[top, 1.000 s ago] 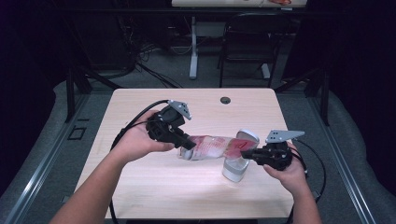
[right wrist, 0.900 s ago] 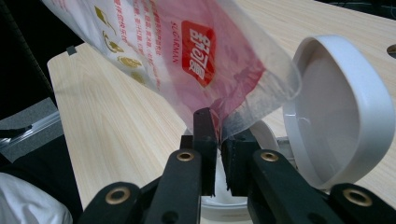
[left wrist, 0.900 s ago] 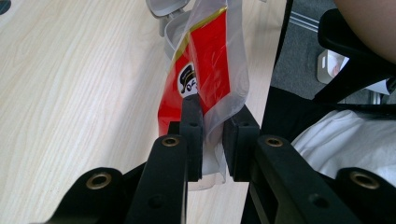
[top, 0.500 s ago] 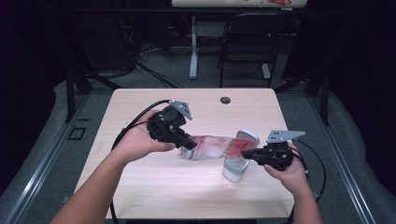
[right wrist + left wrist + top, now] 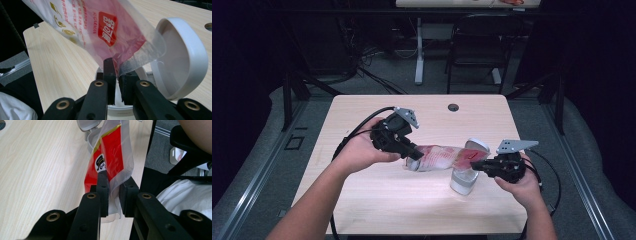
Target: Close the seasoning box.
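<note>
Red-and-clear plastic snack bag (image 5: 443, 157) hangs stretched between both grippers, above the middle of the wooden table (image 5: 362, 120), its right end over a small white bin (image 5: 463, 181) with its flip lid (image 5: 476, 146) up. Left gripper (image 5: 412, 152) pinches the bag's left end; in the left gripper view the pads (image 5: 103, 185) squeeze the film flat. Right gripper (image 5: 476, 166) pinches the right end, jaws pressed together on the clear edge (image 5: 130, 63) just above the bin's mouth. Looks like bag is being steered into bin. Risks: thin slick film could slip out of either pinch and drop on the table; bag is long versus the small opening, so pushing it down could tip the light bin or knock the lid shut.
</note>
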The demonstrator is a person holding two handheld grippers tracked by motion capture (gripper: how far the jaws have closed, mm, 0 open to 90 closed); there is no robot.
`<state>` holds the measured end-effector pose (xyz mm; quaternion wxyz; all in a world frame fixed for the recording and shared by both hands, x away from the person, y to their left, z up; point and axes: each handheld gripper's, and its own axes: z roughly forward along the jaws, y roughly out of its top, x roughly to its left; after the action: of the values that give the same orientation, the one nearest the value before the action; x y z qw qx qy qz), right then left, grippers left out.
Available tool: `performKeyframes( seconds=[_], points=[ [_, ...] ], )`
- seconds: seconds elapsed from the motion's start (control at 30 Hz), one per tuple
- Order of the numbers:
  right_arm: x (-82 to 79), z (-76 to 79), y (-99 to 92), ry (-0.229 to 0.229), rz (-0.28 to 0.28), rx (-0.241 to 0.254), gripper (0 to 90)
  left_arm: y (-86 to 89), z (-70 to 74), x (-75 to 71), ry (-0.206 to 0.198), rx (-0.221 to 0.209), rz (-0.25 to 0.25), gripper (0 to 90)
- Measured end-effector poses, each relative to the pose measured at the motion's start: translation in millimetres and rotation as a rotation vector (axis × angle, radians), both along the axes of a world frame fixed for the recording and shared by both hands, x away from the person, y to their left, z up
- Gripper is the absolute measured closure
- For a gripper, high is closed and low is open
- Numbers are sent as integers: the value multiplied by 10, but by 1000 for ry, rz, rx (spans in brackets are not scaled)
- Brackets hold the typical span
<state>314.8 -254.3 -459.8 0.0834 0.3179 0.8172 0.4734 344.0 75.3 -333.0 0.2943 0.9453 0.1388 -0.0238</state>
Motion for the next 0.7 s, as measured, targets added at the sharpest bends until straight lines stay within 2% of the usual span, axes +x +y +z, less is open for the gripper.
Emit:
performKeyframes(
  seconds=[0.7],
  points=[
    [1, -8, -5, 5, -4, 6, 847, -18, 8, -6, 2, 0, -2, 803]
  ],
)
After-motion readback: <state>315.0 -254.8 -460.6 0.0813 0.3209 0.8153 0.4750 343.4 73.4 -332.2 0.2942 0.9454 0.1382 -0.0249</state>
